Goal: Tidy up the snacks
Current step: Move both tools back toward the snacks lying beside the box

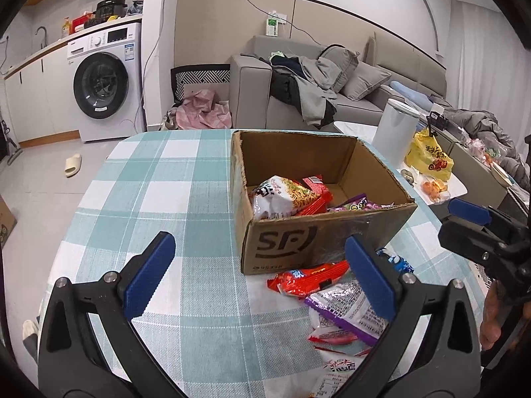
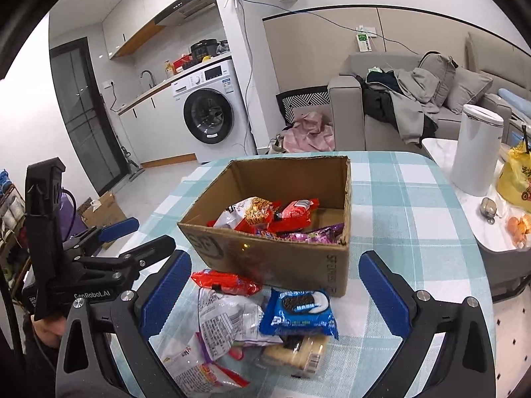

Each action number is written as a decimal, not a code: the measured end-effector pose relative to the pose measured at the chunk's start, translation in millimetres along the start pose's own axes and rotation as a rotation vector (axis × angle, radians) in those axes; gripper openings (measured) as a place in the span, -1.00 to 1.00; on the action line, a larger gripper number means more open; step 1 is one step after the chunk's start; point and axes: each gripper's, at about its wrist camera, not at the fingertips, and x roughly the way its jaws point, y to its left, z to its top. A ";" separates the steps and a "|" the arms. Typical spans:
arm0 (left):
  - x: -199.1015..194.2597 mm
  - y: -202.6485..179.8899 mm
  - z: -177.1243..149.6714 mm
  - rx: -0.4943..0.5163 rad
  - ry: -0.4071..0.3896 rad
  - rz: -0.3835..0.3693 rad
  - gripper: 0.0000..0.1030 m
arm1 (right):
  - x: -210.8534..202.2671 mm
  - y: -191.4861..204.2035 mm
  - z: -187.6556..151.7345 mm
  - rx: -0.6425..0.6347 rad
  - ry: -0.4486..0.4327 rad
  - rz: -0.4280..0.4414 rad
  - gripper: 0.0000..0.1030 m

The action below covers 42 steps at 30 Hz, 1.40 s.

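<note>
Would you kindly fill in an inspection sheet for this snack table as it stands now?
Surface: table under a teal checked cloth.
Job's things: open cardboard box holding several snack packets; loose in front of it lie a red packet, a blue cookie packet, a clear printed bag and a cracker pack.
Clutter: white canister, yellow bag, oranges on the side table.
Grippers: left gripper open, empty; right gripper open, empty.
Cables: blue cable along the wall.
Surroundings: washing machine, sofa with clothes.

Snack packets [image 2: 252, 315] lie before the box [image 2: 282, 262], others inside.
</note>
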 end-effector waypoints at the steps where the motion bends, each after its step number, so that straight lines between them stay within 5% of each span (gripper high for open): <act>1: -0.8 1.3 -1.7 -0.003 -0.001 -0.001 0.97 | -0.9 0.4 -1.2 -0.004 0.000 -0.002 0.99; 13: -1.4 13.2 -15.1 -0.019 0.002 0.025 0.97 | 2.9 -10.1 -13.1 -0.020 0.021 -0.021 0.99; 42: 40.5 -10.4 -40.7 0.004 0.135 -0.074 0.97 | 69.4 -47.1 -55.9 0.069 0.232 -0.046 0.89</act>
